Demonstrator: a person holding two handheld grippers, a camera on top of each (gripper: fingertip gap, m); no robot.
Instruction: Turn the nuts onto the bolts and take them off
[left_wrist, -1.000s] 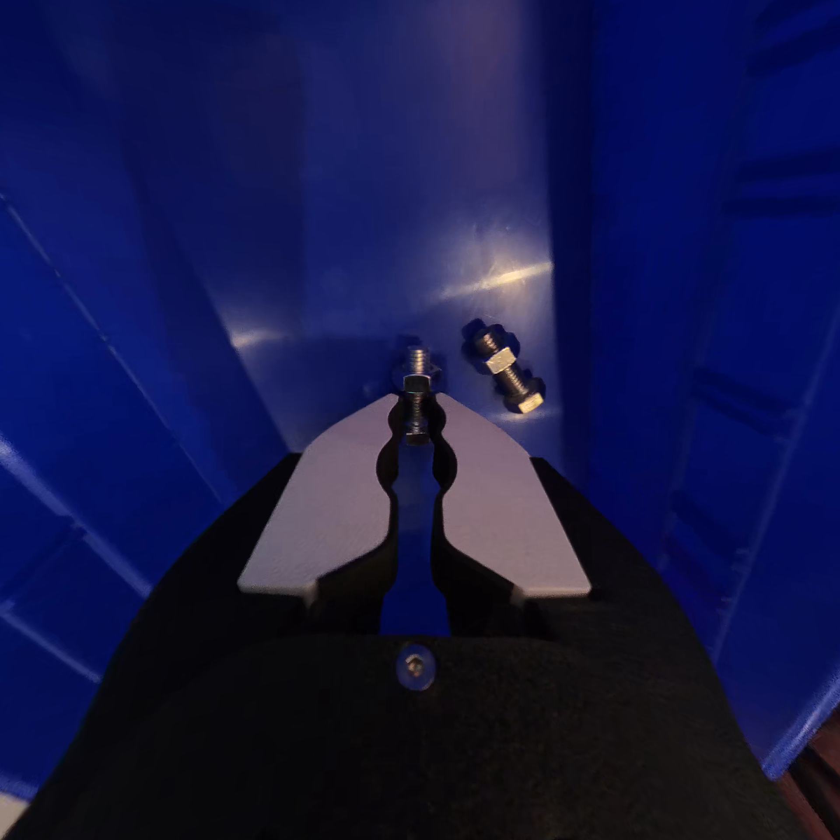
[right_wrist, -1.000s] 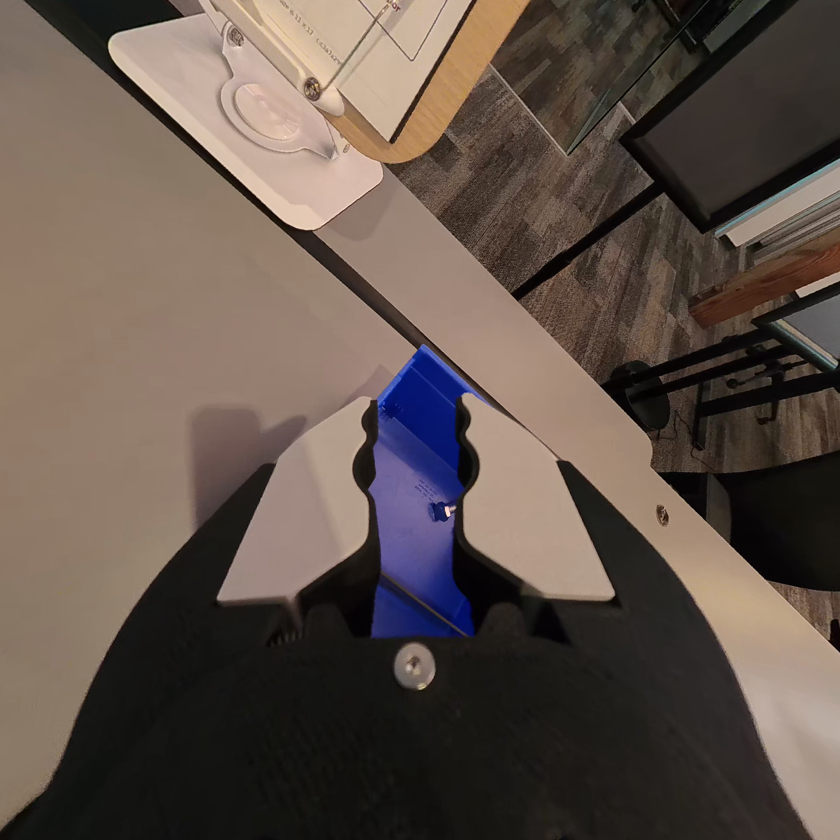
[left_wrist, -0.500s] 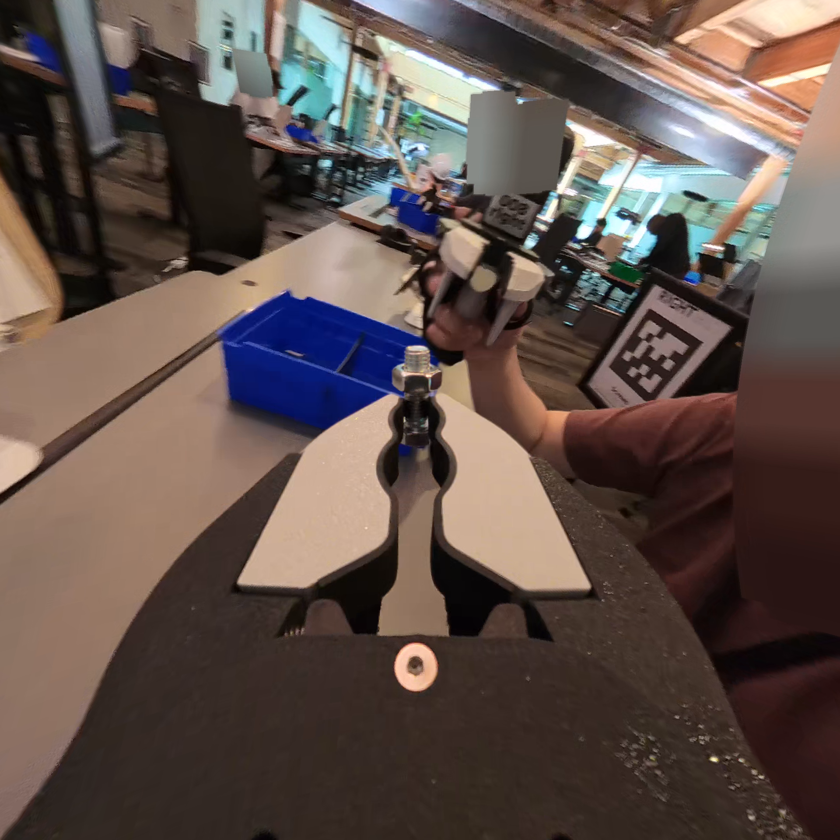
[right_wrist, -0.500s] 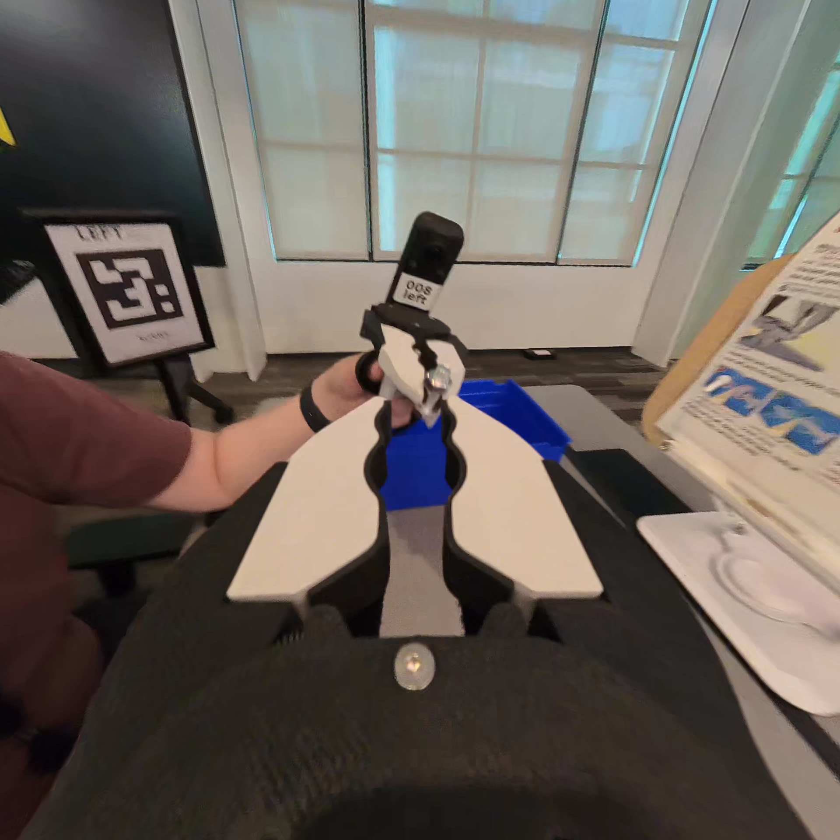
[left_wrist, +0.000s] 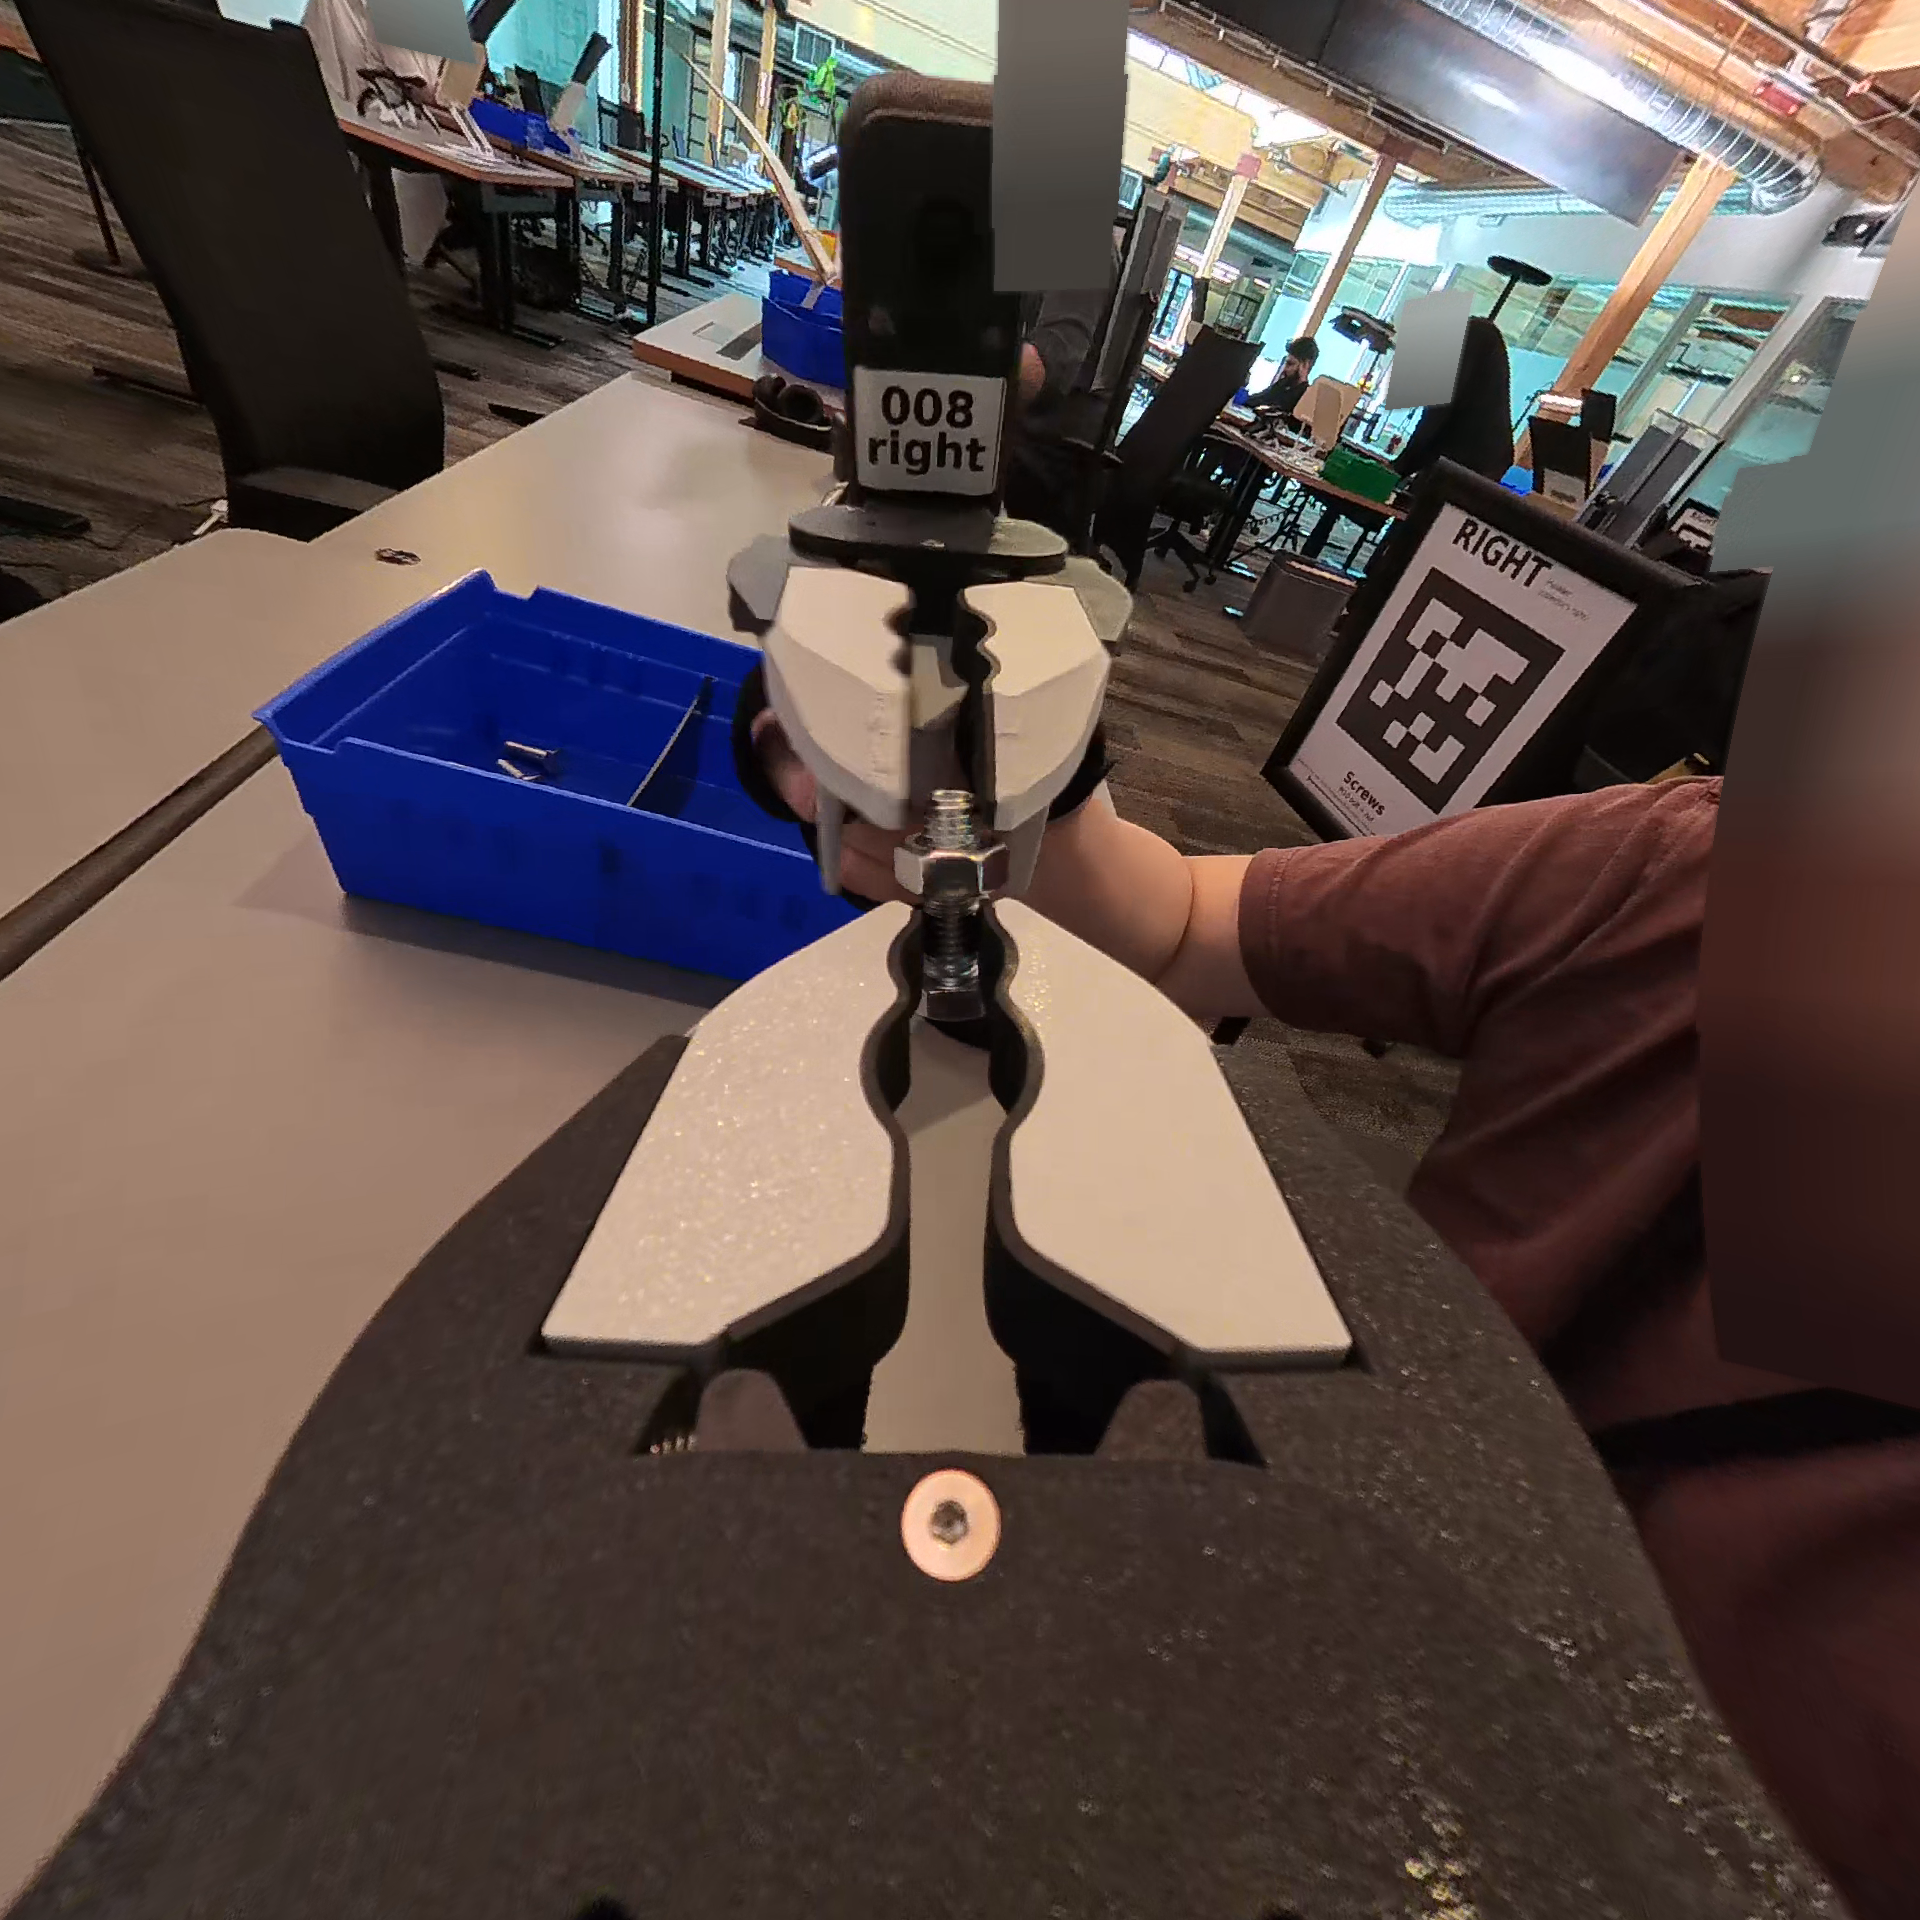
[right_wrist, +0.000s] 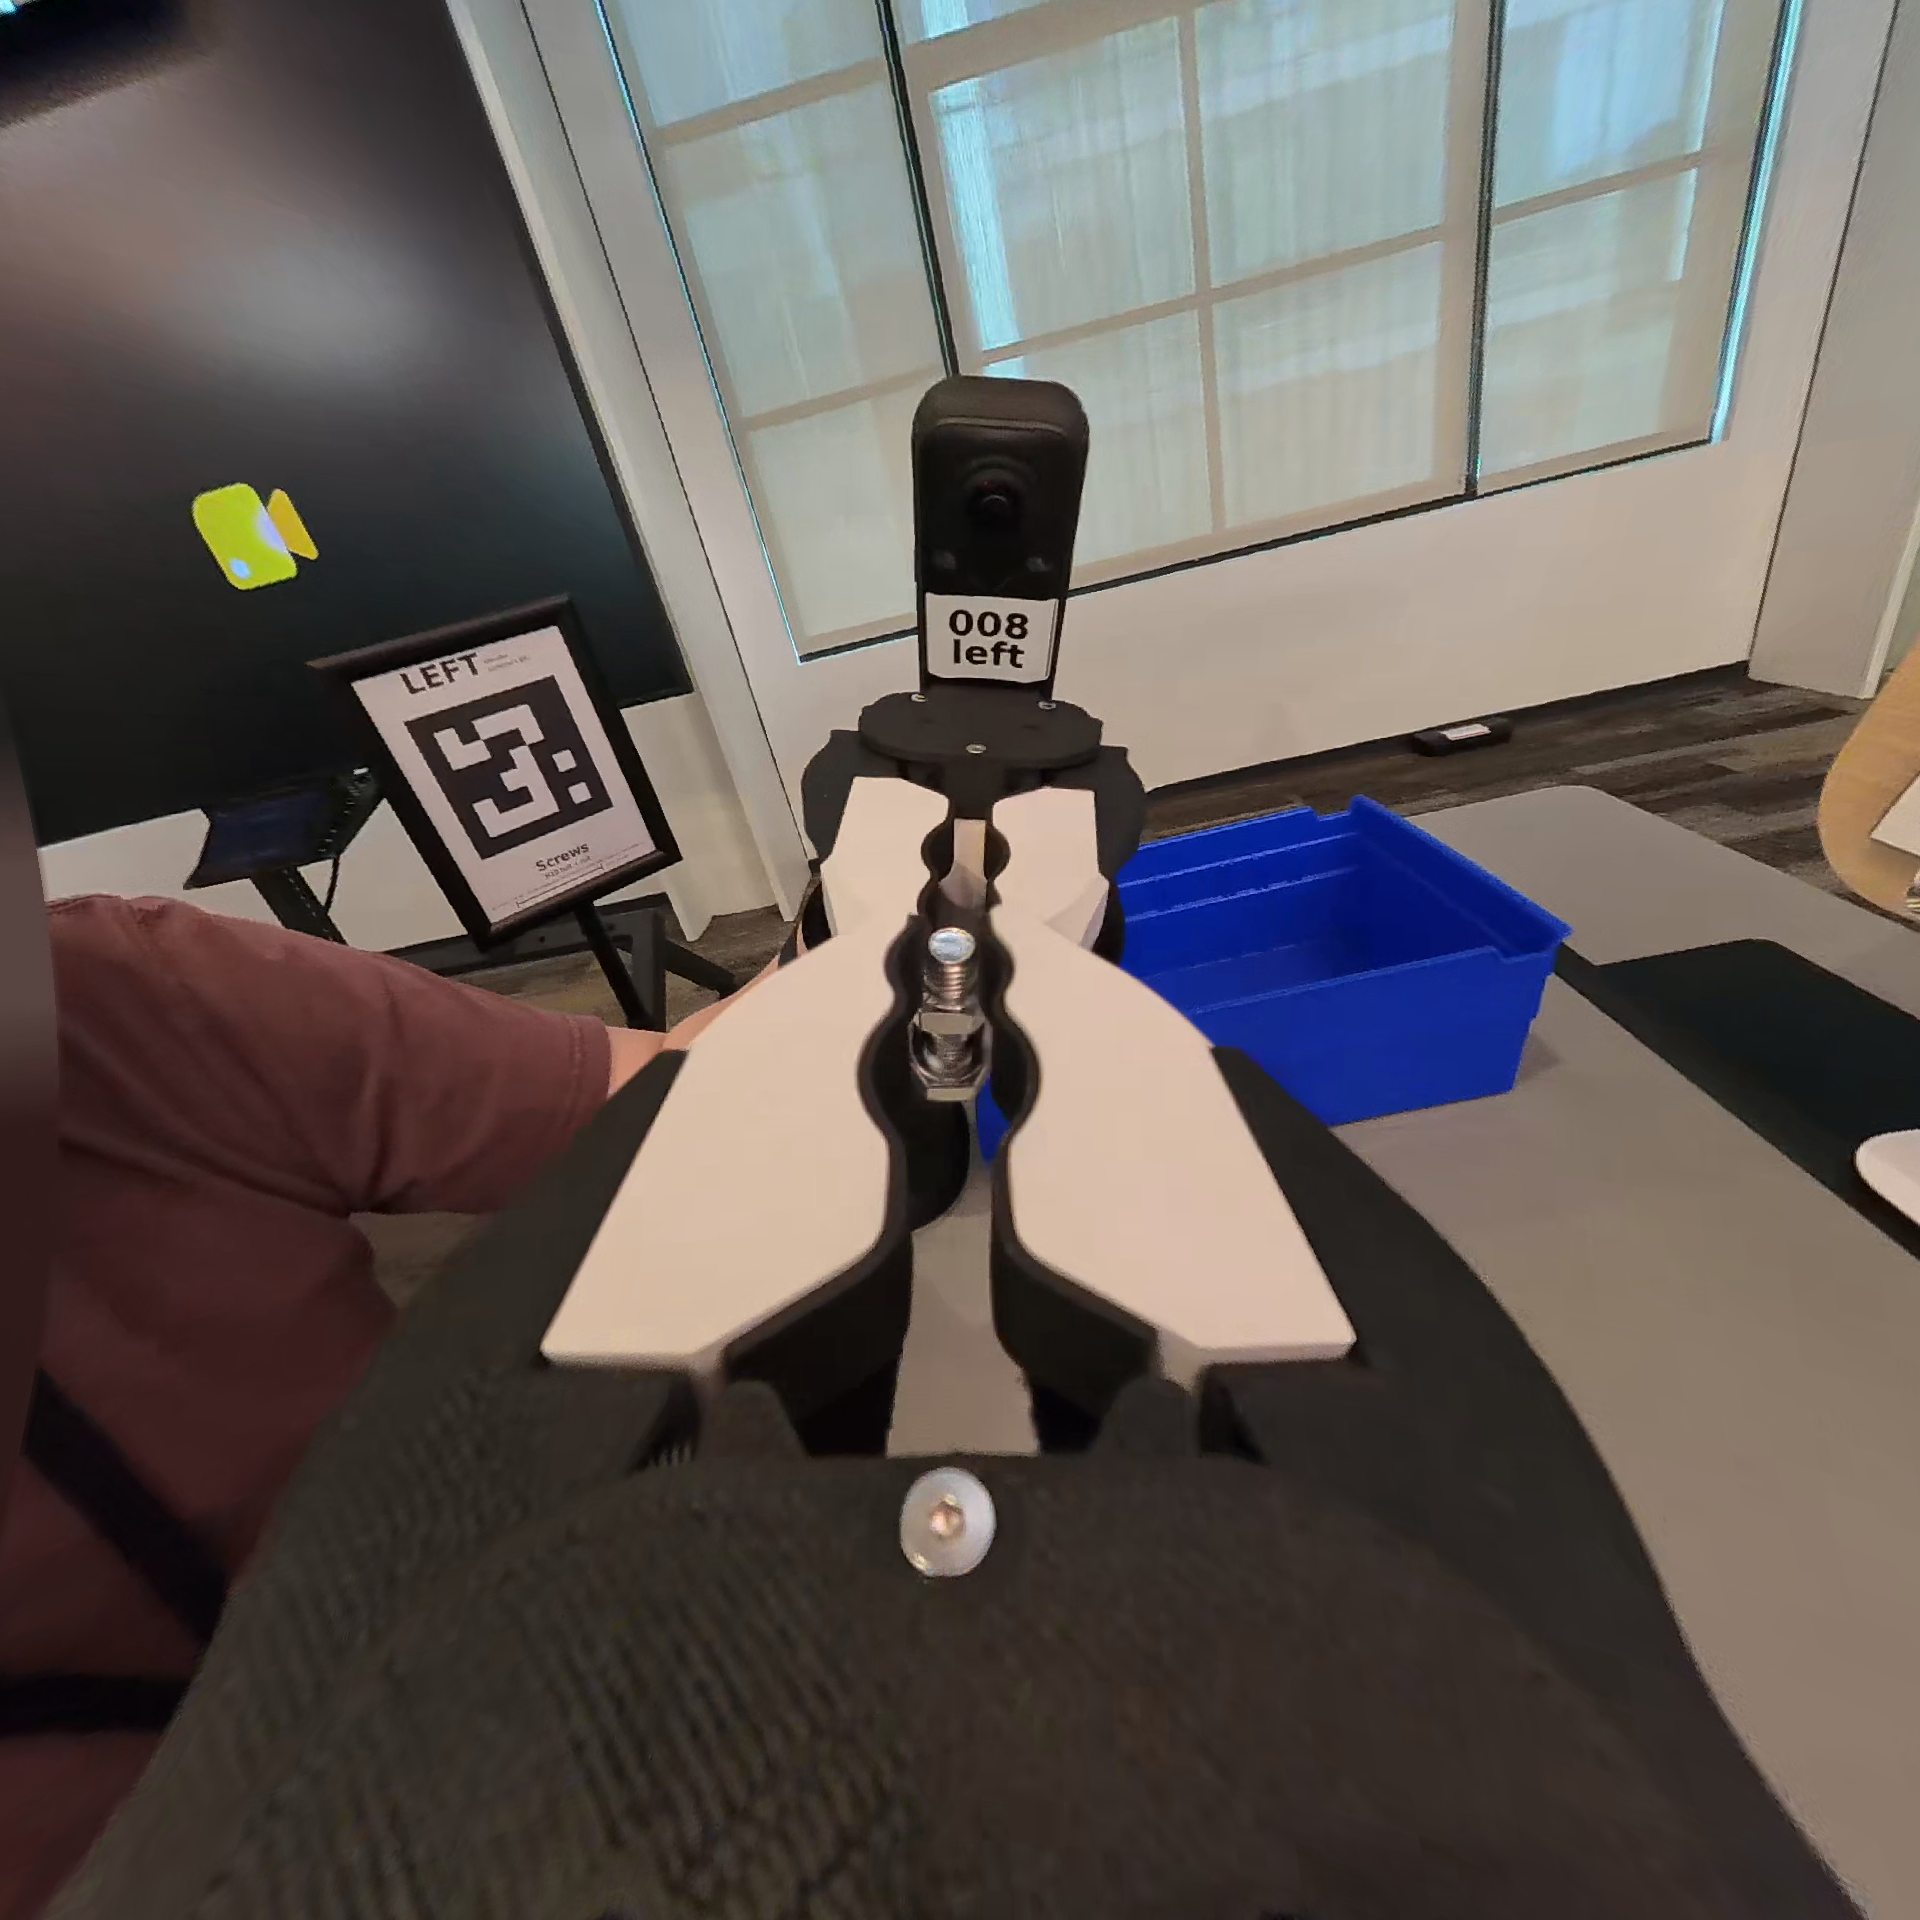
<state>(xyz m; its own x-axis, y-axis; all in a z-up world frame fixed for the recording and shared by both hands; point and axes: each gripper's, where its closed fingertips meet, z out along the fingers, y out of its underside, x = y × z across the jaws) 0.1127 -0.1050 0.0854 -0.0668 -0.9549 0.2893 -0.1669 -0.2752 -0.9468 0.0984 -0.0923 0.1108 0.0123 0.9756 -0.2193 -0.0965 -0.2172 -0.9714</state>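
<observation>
My left gripper (left_wrist: 951, 925) is shut on the head end of a steel bolt (left_wrist: 951, 935), held above the grey table (left_wrist: 312, 1091). A hex nut (left_wrist: 951, 857) sits near the bolt's tip. My right gripper (left_wrist: 935, 831) faces the left one, with its fingertips around the nut end. In the right wrist view the bolt (right_wrist: 948, 992) and nut (right_wrist: 943, 1044) lie in the notch between the right gripper's (right_wrist: 948, 935) narrow jaws. The left gripper (right_wrist: 961, 904) stands just beyond.
A blue divided bin (left_wrist: 540, 831) stands on the table with loose bolts (left_wrist: 525, 758) in it. It also shows in the right wrist view (right_wrist: 1351, 1029). Framed marker signs (left_wrist: 1455, 686) (right_wrist: 509, 769) stand beside the table. A person's arm (left_wrist: 1455, 935) reaches in from the right. Less than 4 cm separates the two grippers' tips.
The left gripper lifted the bolt out of the blue bin. The two grippers have come together face to face, and the right jaws have narrowed around the nut end.
</observation>
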